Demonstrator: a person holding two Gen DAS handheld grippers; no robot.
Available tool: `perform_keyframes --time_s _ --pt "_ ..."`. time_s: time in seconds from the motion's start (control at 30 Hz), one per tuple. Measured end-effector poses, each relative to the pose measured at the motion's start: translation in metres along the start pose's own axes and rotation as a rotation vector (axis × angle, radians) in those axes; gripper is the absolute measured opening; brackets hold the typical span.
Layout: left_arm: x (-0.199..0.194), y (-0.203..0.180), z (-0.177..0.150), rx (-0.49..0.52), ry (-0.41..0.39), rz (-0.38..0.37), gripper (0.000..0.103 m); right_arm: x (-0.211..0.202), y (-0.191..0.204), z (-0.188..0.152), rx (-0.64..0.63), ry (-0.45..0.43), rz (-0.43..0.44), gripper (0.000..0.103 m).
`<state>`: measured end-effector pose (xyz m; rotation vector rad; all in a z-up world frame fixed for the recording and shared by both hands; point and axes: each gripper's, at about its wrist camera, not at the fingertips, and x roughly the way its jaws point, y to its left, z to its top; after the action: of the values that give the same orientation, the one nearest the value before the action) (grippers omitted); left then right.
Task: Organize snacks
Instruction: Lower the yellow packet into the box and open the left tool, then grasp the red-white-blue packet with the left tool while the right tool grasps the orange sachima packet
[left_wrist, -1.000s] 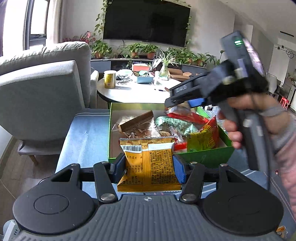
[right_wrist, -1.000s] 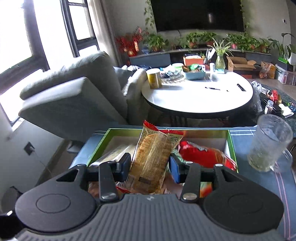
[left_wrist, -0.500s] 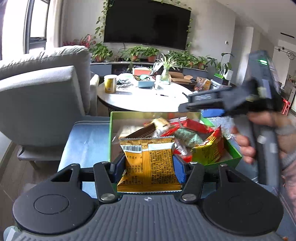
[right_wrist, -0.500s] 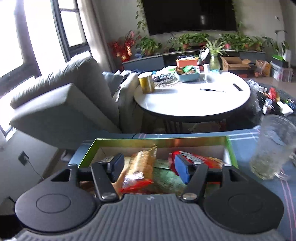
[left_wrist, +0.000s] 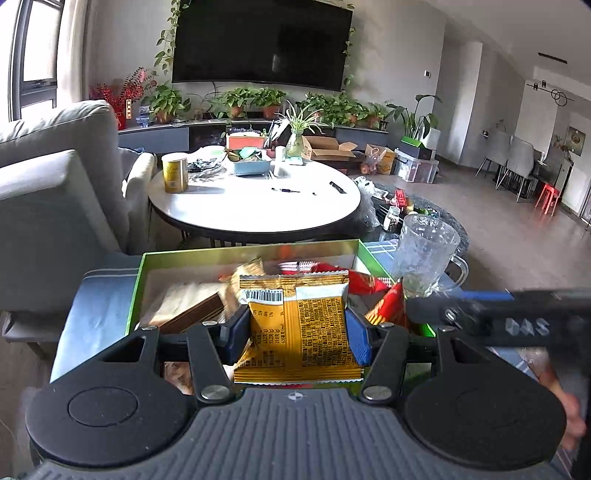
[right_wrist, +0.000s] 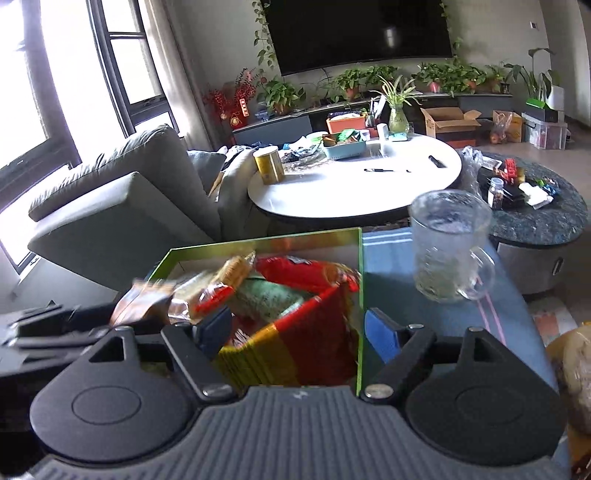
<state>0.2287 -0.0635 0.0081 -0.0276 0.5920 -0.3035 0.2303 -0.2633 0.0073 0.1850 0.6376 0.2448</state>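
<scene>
Item: yellow snack packet (left_wrist: 295, 328), clamped upright in the left gripper (left_wrist: 293, 330), poised over the near rim of the green box (right_wrist: 258, 242).
Right gripper (right_wrist: 297, 334): jaws opening, wide apart, nothing pinched; over the box's right wall.
Risks, judged: packet may slip or snag on heaped wrappers (right_wrist: 280, 291); glass mug (right_wrist: 448, 247), just right of the box, could be knocked.
Room: box's left half sparser; grippers near each other.

The yellow snack packet (left_wrist: 295, 325) carries a barcode with digits too small to read, plus a block of fine print — illegible at this size. The dark gripper body (left_wrist: 524, 325) at right bears raised letters, blurred, roughly "DAS".
</scene>
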Motion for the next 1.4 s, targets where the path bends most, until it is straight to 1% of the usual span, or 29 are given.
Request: perform_keyframes --time_s 0.13,0.37,0.4,0.43,0.5,0.53,0.63,0.8,1.03,1.23,1.4 --pt "0.018 -0.004 0.008 -0.007 -0.004 0.0 0.051 -0.005 -0.011 -0.002 0.031 -0.01 0.002 0.097" --pt "0.04 -0.007 0.009 -0.017 0.015 0.001 0.052 -0.005 -0.021 -0.008 0.044 -0.004 0.004 0.097" --pt "0.042 -0.007 0.009 -0.023 0.015 0.002 0.053 -0.004 -0.02 -0.009 0.045 0.0 0.005 0.097" --pt "0.044 -0.007 0.009 -0.023 0.016 0.002 0.059 -0.002 -0.02 -0.009 0.047 0.004 0.005 0.097" --pt "0.043 -0.008 0.008 -0.01 0.007 -0.001 0.068 -0.002 -0.02 -0.011 0.048 0.008 0.009 0.097" --pt "0.042 -0.008 0.008 -0.003 0.0 -0.003 0.069 -0.002 -0.019 -0.012 0.047 0.009 0.013 0.097" --pt "0.036 -0.01 0.009 0.017 -0.006 0.0 0.069 -0.003 -0.017 -0.013 0.04 0.007 0.015 0.097" --pt "0.025 -0.01 0.008 0.011 -0.015 -0.005 0.07 -0.009 -0.014 -0.015 0.041 0.003 0.02 0.097" --pt "0.003 -0.014 -0.003 0.038 -0.019 -0.022 0.07 -0.022 -0.01 -0.021 0.025 0.001 0.016 0.097" --pt "-0.029 -0.009 -0.027 0.062 -0.004 -0.029 0.07 -0.039 -0.009 -0.032 0.037 0.003 0.012 0.097" --pt "-0.063 -0.004 -0.063 0.089 0.038 -0.078 0.071 -0.057 -0.005 -0.045 0.027 -0.005 0.01 0.097"
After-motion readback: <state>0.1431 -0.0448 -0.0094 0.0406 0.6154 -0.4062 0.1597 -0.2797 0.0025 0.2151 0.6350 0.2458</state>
